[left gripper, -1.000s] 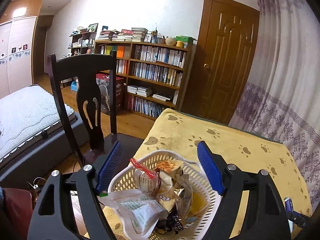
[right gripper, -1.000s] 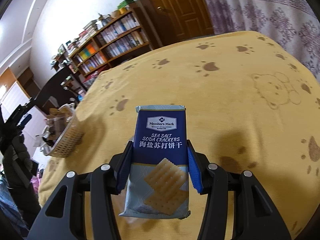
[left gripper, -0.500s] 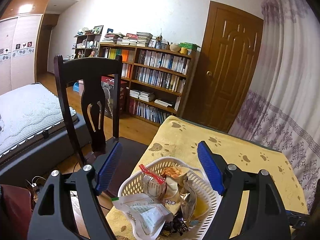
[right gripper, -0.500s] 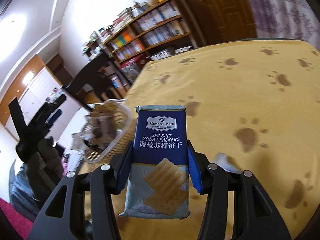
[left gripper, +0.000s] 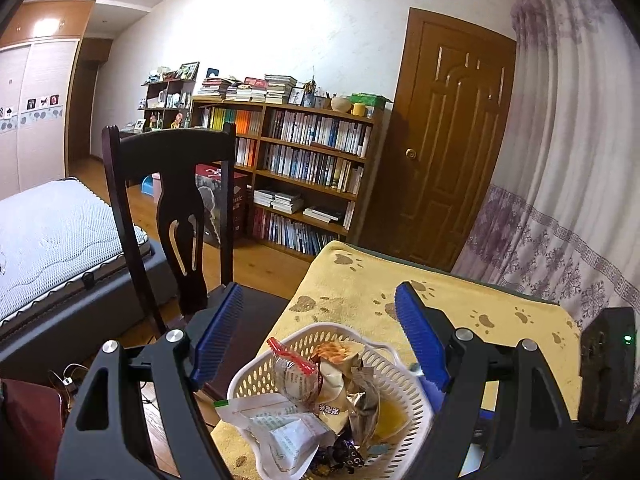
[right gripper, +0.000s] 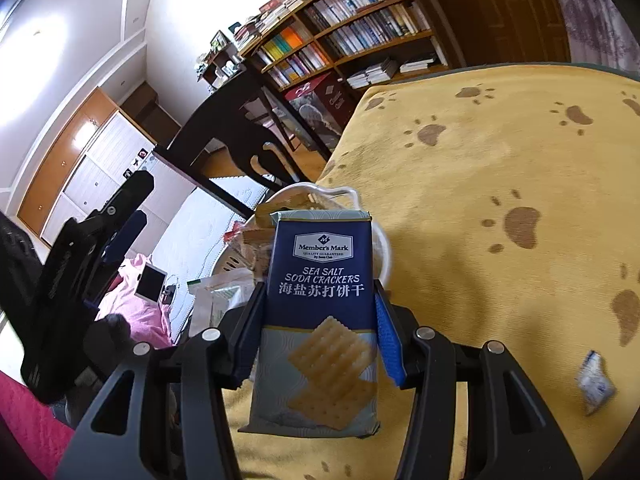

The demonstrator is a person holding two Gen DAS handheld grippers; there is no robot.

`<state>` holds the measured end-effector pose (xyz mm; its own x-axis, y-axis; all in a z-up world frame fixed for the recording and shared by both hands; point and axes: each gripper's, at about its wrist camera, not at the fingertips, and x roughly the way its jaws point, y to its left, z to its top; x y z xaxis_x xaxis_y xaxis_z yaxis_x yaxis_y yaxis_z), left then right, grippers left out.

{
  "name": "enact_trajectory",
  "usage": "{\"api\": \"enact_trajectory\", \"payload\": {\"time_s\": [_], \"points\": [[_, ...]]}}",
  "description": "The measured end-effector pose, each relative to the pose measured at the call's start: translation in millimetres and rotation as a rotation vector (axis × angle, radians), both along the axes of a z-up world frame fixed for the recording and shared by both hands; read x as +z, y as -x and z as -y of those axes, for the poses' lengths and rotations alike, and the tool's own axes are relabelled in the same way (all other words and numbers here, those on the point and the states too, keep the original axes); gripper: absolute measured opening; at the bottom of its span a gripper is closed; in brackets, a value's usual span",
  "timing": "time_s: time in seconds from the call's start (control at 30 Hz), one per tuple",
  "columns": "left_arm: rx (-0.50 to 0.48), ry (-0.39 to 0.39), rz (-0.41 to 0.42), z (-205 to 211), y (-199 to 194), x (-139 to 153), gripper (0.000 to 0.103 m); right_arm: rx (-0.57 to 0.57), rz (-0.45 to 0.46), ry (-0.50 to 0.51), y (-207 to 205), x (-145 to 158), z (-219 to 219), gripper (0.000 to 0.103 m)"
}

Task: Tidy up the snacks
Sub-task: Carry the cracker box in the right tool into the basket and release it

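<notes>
Right wrist view: right tool [right gripper: 318, 332] was clamped on the cracker packet [right gripper: 320, 312], upright between its pads, above the basket [right gripper: 384, 248] rim. Left tool [left gripper: 320, 336] was spread wide, empty, over the basket [left gripper: 256, 376] on the table [left gripper: 500, 320].

Right gripper [right gripper: 318, 320] clamped on blue cracker packet [right gripper: 320, 300], upright between blue pads [right gripper: 387, 340], label "Sea Salt Soda Crackers" readable. White basket [right gripper: 382, 248] directly behind packet, at edge of yellow paw-print cloth [right gripper: 500, 168]; wrapped snacks [right gripper: 252, 240] inside, mostly hidden. Small white-blue wrapper [right gripper: 594, 386] lying alone on cloth, lower right, well apart from basket. Left gripper [right gripper: 96, 248] at frame left, blurred. Dark chair [right gripper: 236, 128] and bookshelf [right gripper: 352, 36] beyond.
</notes>
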<state>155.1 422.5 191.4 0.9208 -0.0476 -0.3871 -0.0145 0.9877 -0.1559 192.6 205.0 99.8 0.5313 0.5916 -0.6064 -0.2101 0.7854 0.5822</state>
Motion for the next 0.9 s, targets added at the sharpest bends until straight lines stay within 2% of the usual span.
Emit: {"api": "enact_trajectory", "payload": {"time_s": [0.33, 0.5, 0.9], "points": [[0.013, 0.011, 0.013, -1, 4, 4, 0.079, 0.033, -0.059, -0.05, -32, -6, -27, 0.051], [0.046, -0.017, 0.016, 0, 2, 5, 0.079, 0.03, -0.076, -0.035, -47, -16, -38, 0.05], [0.032, -0.019, 0.025, 3, 3, 7, 0.079, 0.063, -0.075, -0.005, -58, -22, -52, 0.05]]}}
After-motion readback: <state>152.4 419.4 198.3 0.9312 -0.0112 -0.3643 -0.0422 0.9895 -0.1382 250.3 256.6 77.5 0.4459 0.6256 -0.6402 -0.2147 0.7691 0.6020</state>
